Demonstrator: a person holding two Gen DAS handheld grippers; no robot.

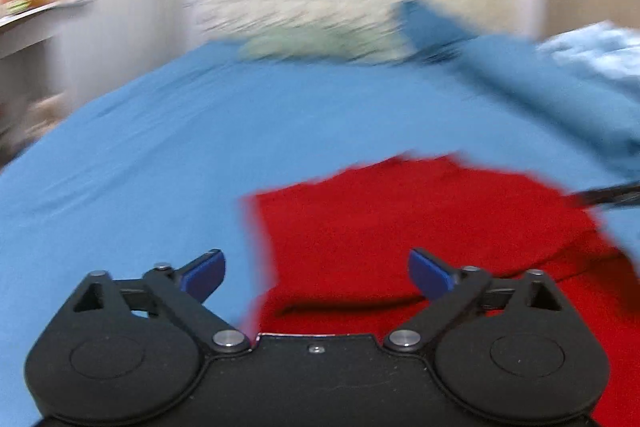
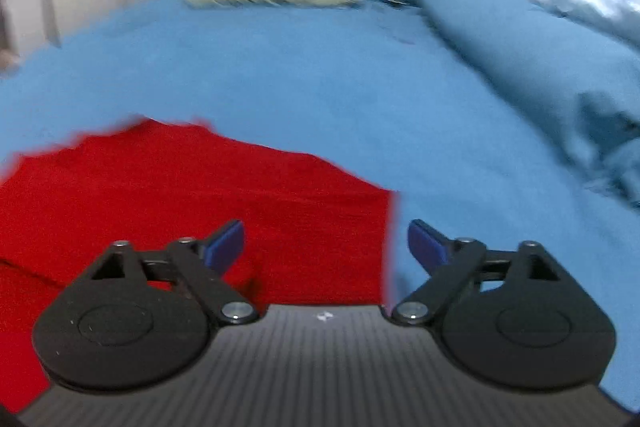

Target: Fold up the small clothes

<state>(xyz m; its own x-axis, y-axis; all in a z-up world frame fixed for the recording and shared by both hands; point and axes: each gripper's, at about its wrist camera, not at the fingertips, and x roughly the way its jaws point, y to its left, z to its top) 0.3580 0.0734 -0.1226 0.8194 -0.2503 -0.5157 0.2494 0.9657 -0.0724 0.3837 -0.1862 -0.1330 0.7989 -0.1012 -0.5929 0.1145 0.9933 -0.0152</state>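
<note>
Red garment [image 1: 420, 227] lies flat, folded, on blue sheet [image 1: 200, 127]; left tool [image 1: 316, 273] and right tool [image 2: 326, 245] gape wide, empty.

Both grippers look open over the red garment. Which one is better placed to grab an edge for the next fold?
Probably right. The right gripper straddles the red garment's side edge, jaws open. The left gripper also sits open, but mostly over the garment's middle, its edge nearer one finger.
</note>
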